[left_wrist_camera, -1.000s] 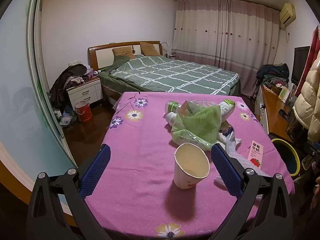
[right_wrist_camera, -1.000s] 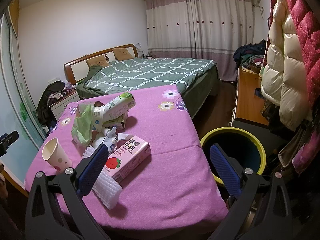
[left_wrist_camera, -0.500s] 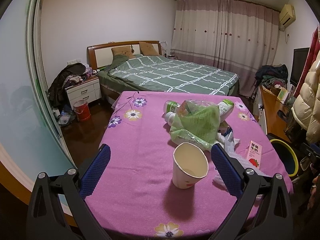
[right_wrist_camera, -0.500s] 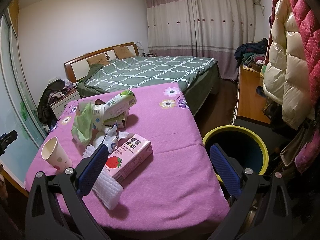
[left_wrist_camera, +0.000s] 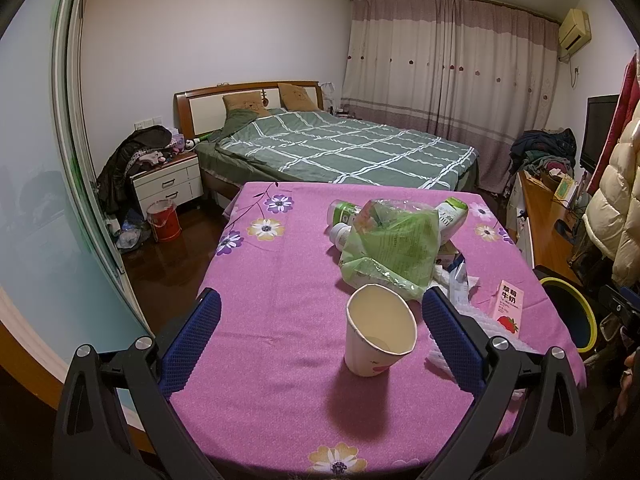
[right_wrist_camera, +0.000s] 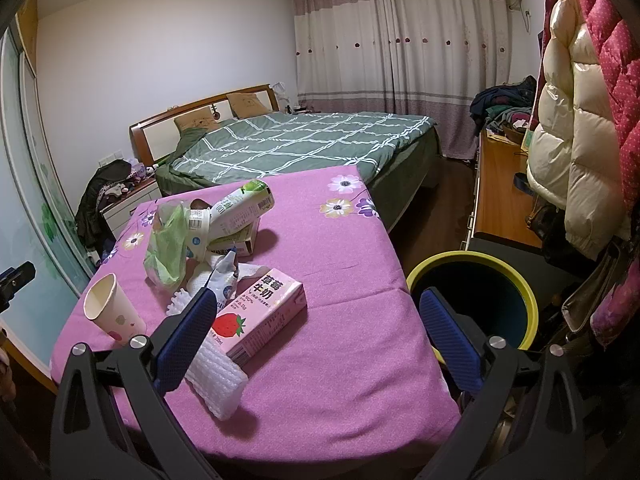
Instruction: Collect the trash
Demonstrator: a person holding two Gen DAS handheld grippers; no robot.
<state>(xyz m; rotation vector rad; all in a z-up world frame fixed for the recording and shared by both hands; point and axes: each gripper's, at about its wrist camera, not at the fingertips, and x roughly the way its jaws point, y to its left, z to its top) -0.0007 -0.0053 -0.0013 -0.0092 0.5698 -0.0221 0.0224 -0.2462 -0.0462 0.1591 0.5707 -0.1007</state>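
A paper cup point(left_wrist_camera: 379, 330) stands upright on the pink flowered tablecloth point(left_wrist_camera: 280, 280), between the open blue-padded jaws of my left gripper point(left_wrist_camera: 320, 340), nearer the right jaw. Behind it lie a green plastic bag point(left_wrist_camera: 390, 246), plastic bottles point(left_wrist_camera: 452, 216), a pink strawberry milk carton point(left_wrist_camera: 509, 307) and white foam wrap. My right gripper point(right_wrist_camera: 316, 336) is open and empty above the table's right side, with the carton point(right_wrist_camera: 260, 320) and foam wrap point(right_wrist_camera: 216, 376) by its left jaw. The cup point(right_wrist_camera: 114, 314) stands further left. A yellow-rimmed bin point(right_wrist_camera: 476, 300) stands beside the table.
A bed with a green quilt point(left_wrist_camera: 340, 152) lies behind the table. A nightstand point(left_wrist_camera: 168, 184) and red bucket point(left_wrist_camera: 164, 222) stand at the left. A wooden desk point(right_wrist_camera: 500, 184) and hanging puffy jackets point(right_wrist_camera: 576, 120) are at the right.
The left gripper has shifted slightly, so the cup sits a little further left and higher between its jaws. The right gripper has barely moved. Nothing was grasped.
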